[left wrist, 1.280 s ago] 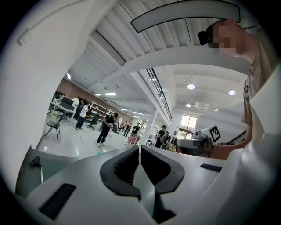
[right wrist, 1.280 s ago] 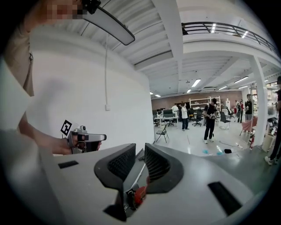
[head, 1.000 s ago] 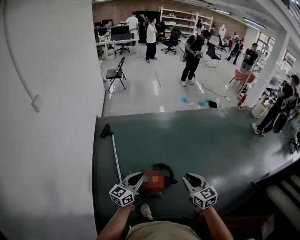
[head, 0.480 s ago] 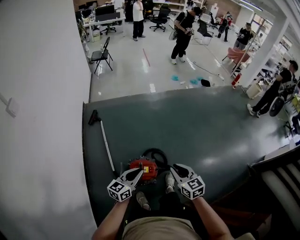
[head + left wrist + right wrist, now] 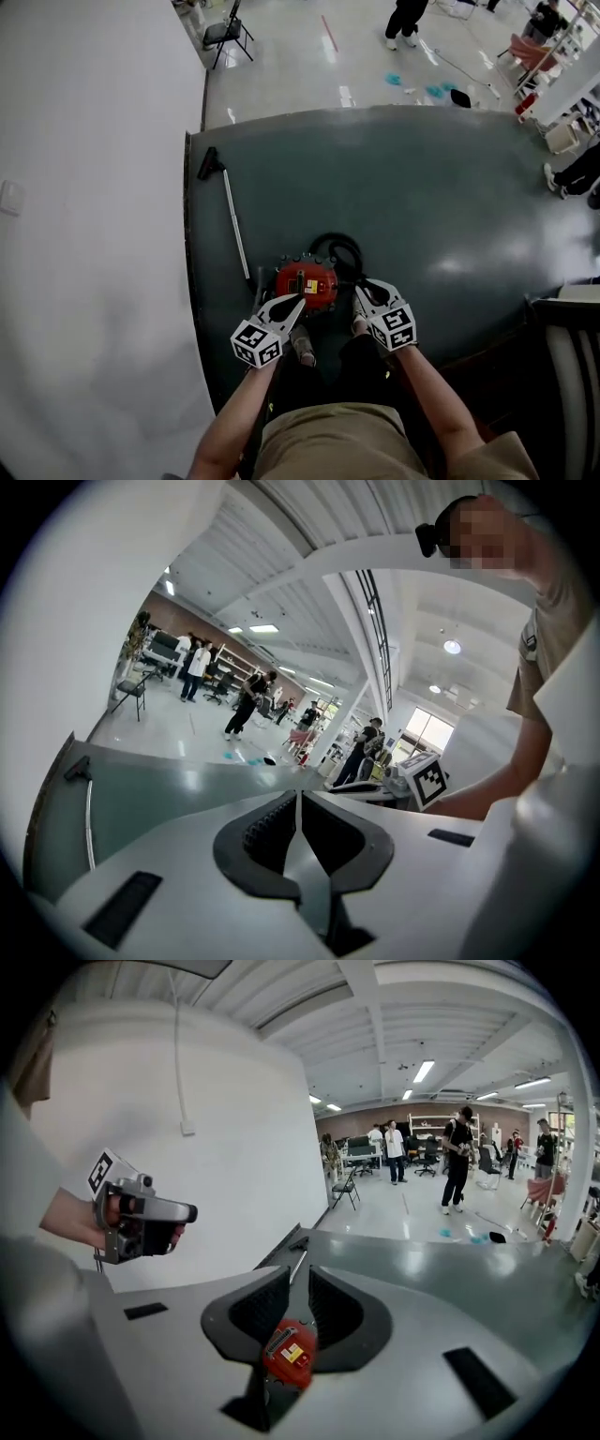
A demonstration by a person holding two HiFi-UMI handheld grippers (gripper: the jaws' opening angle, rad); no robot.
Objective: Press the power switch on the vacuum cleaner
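Note:
The red vacuum cleaner (image 5: pixel 307 281) sits on a dark green floor mat (image 5: pixel 450 206), with its black hose (image 5: pixel 339 251) coiled behind it. Its thin wand (image 5: pixel 236 225) runs to a black floor head (image 5: pixel 208 164) at the far left. My left gripper (image 5: pixel 292 307) hangs at the vacuum's near left edge, jaw tips together and nothing between them (image 5: pixel 298 796). The right gripper (image 5: pixel 362 292) is just right of the vacuum. Its jaws stand a narrow gap apart and hold nothing (image 5: pixel 299 1274). Below that gap the right gripper view shows the vacuum (image 5: pixel 289 1354).
A white wall (image 5: pixel 94 234) borders the mat on the left. My own shoes (image 5: pixel 302 347) stand just behind the vacuum. Dark steps (image 5: pixel 572 375) lie at the right. Several people and a folding chair (image 5: pixel 223 33) are far off on the glossy floor.
Both grippers have come down and closer to the red vacuum. The head view has tipped down, so the vacuum now sits right between the gripper tips.

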